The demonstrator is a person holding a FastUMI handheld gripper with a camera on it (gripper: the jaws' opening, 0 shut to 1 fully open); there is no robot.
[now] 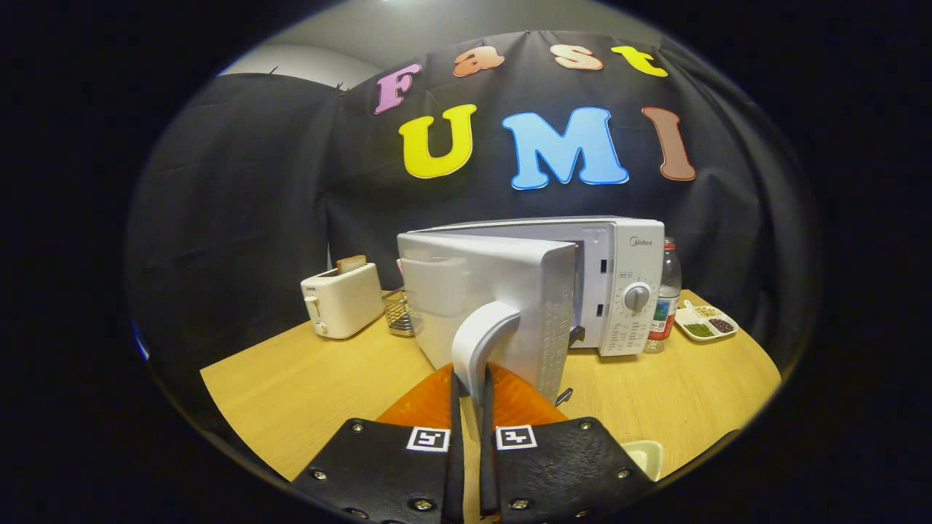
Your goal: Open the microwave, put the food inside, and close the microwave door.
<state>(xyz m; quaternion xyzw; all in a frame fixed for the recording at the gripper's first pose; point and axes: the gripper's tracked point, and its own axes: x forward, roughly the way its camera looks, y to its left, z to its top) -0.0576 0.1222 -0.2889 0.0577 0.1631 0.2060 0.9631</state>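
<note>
Pinching the door handle point(477, 342), the gripper point(471, 393) has both fingers pressed on it. The microwave point(619, 284) door point(502, 291) stands swung open on the table point(306, 378).

Wooden table point(306, 378) bears microwave point(619, 291), toaster point(342, 300), bottle point(666, 298).

The white microwave point(619, 284) stands upright on the wooden table, its round dial on the control panel facing forward. Its door point(495, 306) is swung wide open toward the gripper point(471, 407), whose fingers are closed on the door's curved pale handle point(480, 346). An orange item, perhaps the food point(520, 404), lies just below the door.
</note>
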